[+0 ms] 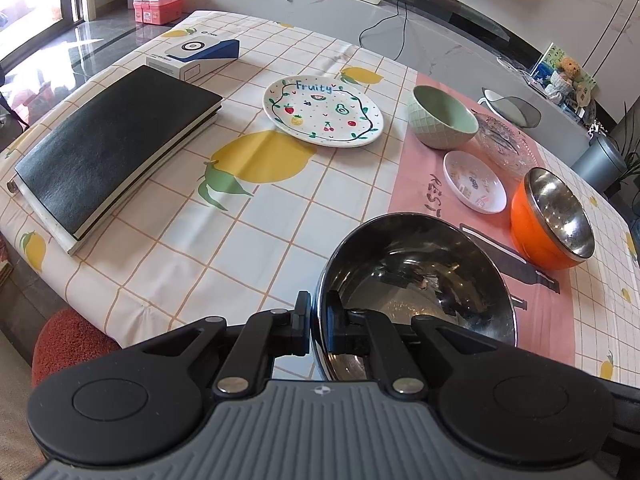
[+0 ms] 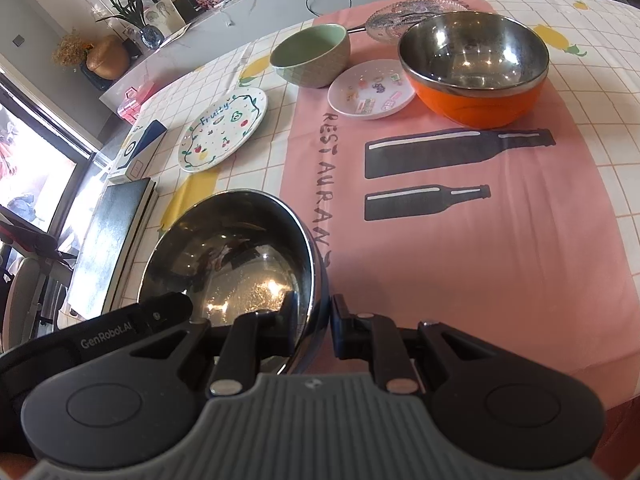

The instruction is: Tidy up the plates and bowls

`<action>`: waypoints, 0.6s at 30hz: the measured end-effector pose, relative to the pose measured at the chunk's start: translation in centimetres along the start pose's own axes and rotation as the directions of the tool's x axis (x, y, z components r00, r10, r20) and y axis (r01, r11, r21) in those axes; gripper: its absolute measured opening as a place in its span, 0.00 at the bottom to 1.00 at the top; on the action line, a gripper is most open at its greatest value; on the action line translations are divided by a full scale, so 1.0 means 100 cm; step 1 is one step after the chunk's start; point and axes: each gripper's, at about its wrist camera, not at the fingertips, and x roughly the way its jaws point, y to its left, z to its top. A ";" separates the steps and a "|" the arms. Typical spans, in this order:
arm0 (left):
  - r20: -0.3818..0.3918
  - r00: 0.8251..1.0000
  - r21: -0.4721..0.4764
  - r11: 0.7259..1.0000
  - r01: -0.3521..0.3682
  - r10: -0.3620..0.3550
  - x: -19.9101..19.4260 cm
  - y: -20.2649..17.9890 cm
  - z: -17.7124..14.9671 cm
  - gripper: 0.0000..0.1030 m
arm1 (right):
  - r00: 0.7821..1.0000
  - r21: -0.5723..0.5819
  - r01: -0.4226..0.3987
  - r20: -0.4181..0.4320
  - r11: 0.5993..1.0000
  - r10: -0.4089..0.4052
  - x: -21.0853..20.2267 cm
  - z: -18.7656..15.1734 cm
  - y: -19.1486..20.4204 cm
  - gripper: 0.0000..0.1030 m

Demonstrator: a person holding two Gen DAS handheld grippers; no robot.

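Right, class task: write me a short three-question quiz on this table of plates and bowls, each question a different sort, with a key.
1. True or false: both the left gripper and the right gripper are clamped on the rim of the same steel bowl.
2. Multiple choice: the word painted on the large white plate is A) Lemon B) Fruity C) Restaurant.
3. Fill in: the small white dish lies between the green bowl and the ______ bowl with a steel lining.

Key: 1 true; 2 B; 3 orange.
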 end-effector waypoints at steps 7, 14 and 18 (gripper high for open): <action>0.005 1.000 -0.005 1.000 -0.004 0.004 0.007 0.001 0.000 0.07 | 1.000 -0.002 0.009 -0.001 1.000 -0.009 0.007 0.001 0.000 0.15; 0.022 0.999 0.027 0.999 -0.028 0.027 0.013 -0.003 -0.001 0.07 | 1.000 0.002 0.000 0.002 1.000 0.000 0.012 0.002 -0.001 0.17; 0.011 1.000 0.030 0.999 -0.024 0.024 0.014 -0.003 -0.001 0.09 | 1.000 0.003 -0.008 0.002 1.000 0.008 0.012 0.002 -0.002 0.18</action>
